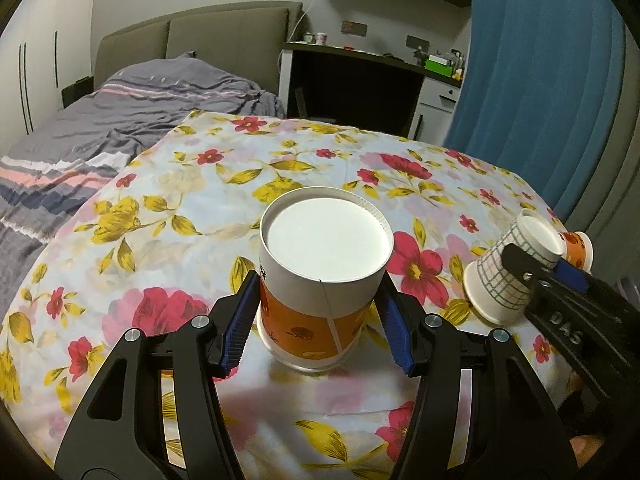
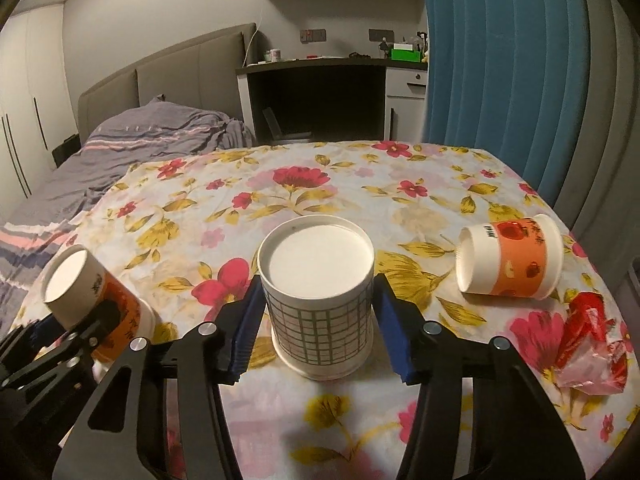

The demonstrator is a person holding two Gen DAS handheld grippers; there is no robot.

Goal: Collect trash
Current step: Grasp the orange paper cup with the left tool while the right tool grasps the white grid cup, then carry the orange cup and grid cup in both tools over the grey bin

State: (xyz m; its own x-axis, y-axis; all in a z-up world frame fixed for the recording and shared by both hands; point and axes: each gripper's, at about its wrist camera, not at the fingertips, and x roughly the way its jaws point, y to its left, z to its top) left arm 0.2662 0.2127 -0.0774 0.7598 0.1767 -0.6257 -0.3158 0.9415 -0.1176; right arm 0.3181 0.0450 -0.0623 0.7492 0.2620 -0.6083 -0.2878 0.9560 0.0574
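Pinching 2 upturned cups, left tool (image 1: 320,312) orange cup (image 1: 320,300), right tool (image 2: 316,316) checked cup (image 2: 320,308); red wrapper (image 2: 588,344) nearby.

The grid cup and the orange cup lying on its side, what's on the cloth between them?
Nothing: in the right wrist view, only bare floral tablecloth lies between the grid cup and the tipped orange cup. The red wrapper sits nearer, off that line.

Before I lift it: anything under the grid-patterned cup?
The grid-patterned cup stands upside down, mouth on the floral tablecloth. Only cloth shows around its rim; whatever is inside stays hidden by its walls.
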